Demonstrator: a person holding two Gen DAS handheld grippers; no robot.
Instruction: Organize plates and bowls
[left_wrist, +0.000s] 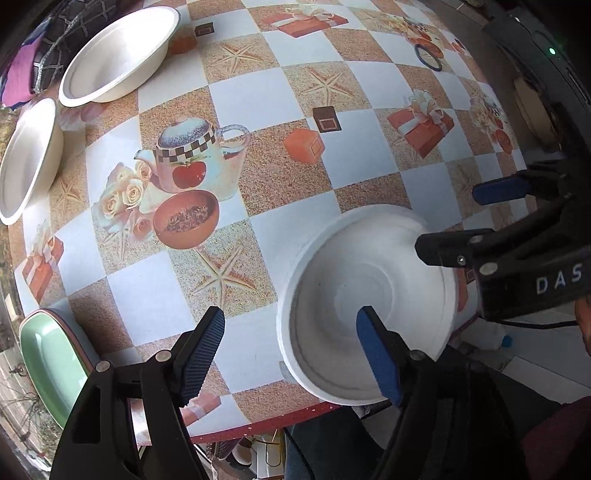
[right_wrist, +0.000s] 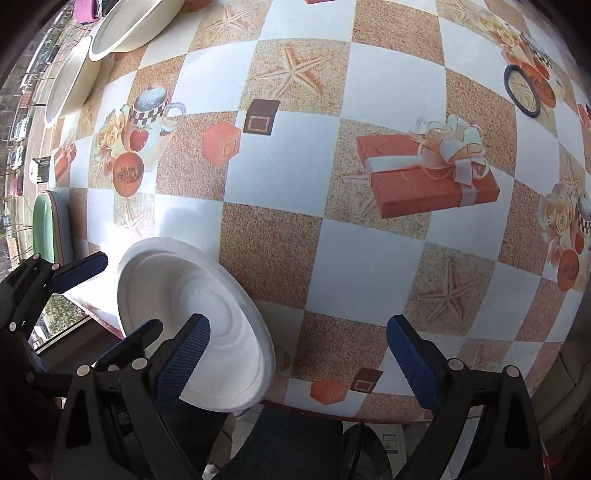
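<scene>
White bowl (left_wrist: 365, 314) beside open left tongs (left_wrist: 291, 354)

Left gripper (left_wrist: 291, 349), bottom of frame: jaws spread wide, nothing between them. Its left finger stands over the tablecloth (left_wrist: 258, 99); its right finger overlaps the white bowl (left_wrist: 354, 295) at lower right. That bowl sits at the table's near edge, rim partly past it. Right gripper (left_wrist: 450, 218) enters from the right edge, fingers parted, lower finger over the bowl's far rim. Two cream bowls lie at upper left: one (left_wrist: 118, 55) near the top, another (left_wrist: 26, 162) at the left edge. Green plate (left_wrist: 48, 365) at lower left, stacked on another.
</scene>
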